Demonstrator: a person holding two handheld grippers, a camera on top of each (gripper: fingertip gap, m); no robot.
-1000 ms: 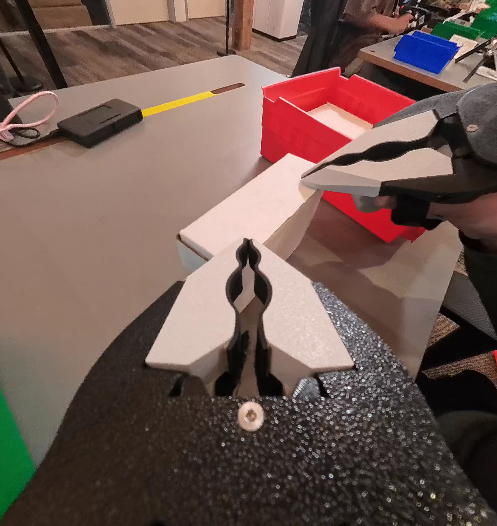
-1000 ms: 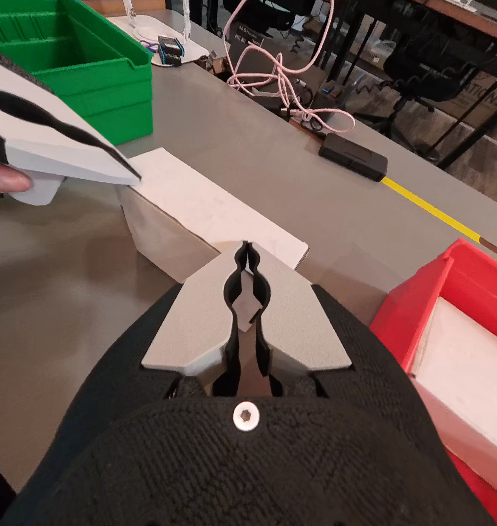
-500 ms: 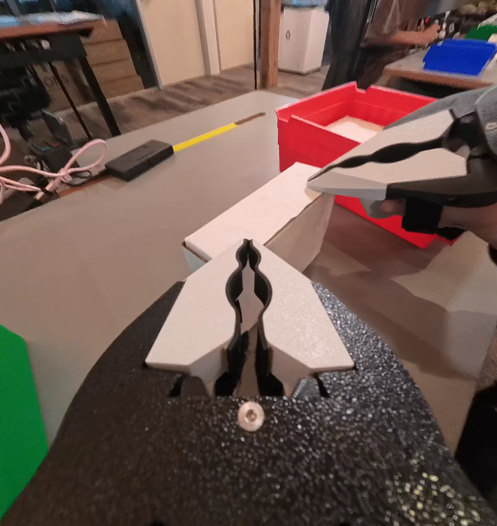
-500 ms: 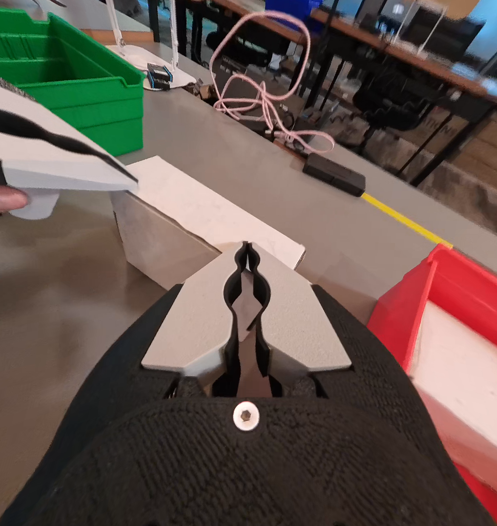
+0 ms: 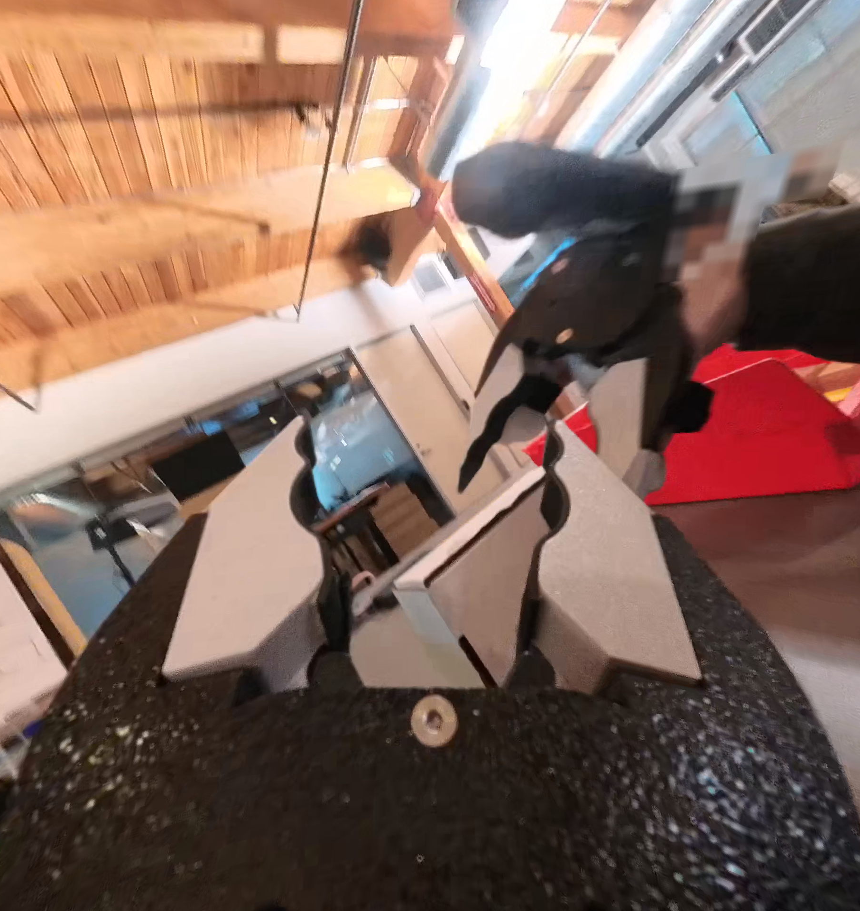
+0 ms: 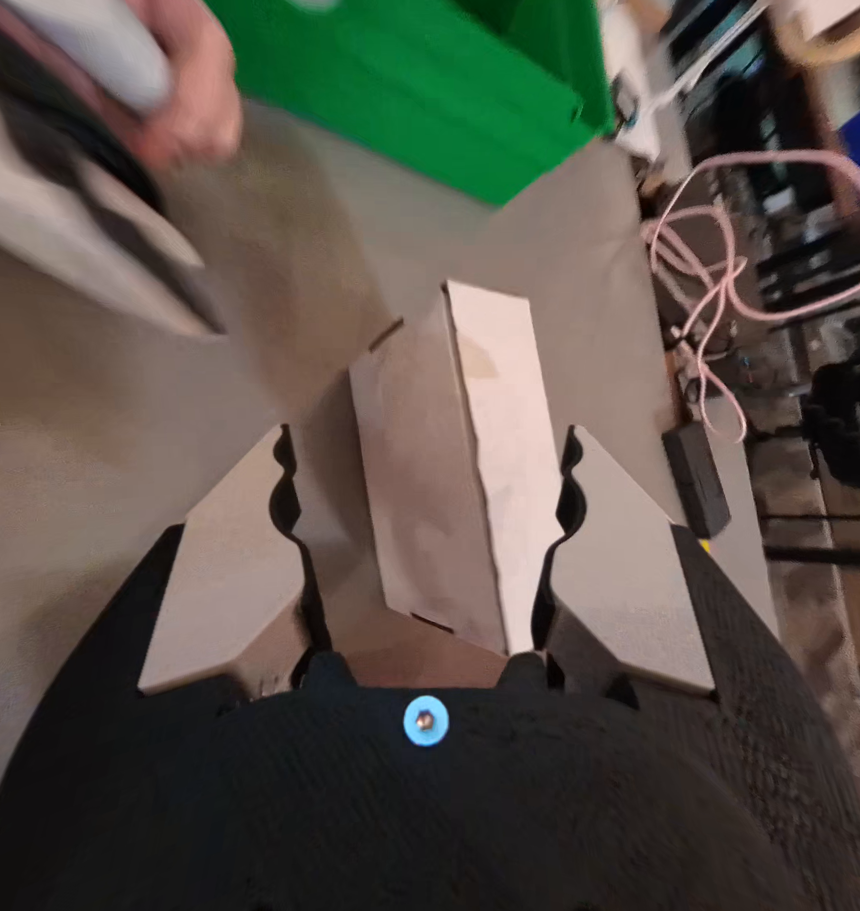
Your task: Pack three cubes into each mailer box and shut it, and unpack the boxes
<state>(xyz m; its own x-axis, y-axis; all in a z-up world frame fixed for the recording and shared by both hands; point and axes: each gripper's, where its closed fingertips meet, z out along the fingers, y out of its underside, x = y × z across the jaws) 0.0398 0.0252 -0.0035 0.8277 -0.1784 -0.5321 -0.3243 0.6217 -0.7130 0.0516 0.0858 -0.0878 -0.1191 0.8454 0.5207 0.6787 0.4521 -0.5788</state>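
A shut white mailer box [image 6: 442, 468] lies on the grey table [image 6: 97, 443]. In the right wrist view my right gripper [image 6: 428, 438] is open over it, and the box lies between the two fingers with a gap on each side. My left gripper [image 5: 425, 434] is open too. One end of the box [image 5: 472, 557] shows low between its fingers, close to the right finger, and neither pad presses on it. The right gripper's fingers [image 5: 615, 419] show spread apart beyond the box. One left finger [image 6: 73, 236] and a hand [image 6: 191, 98] show at the upper left. No cubes show.
A green bin [image 6: 418, 88] stands beyond the box. A red bin [image 5: 763, 443] stands on the right of the left wrist view. A pink cable [image 6: 713, 296] and a black device [image 6: 694, 483] lie at the table's right edge. The left wrist view is blurred and tilted up at the ceiling.
Both grippers were shut, with their tips at the box's ends; both have opened wide. The left view has swung upward; the right gripper has turned and now straddles the box.
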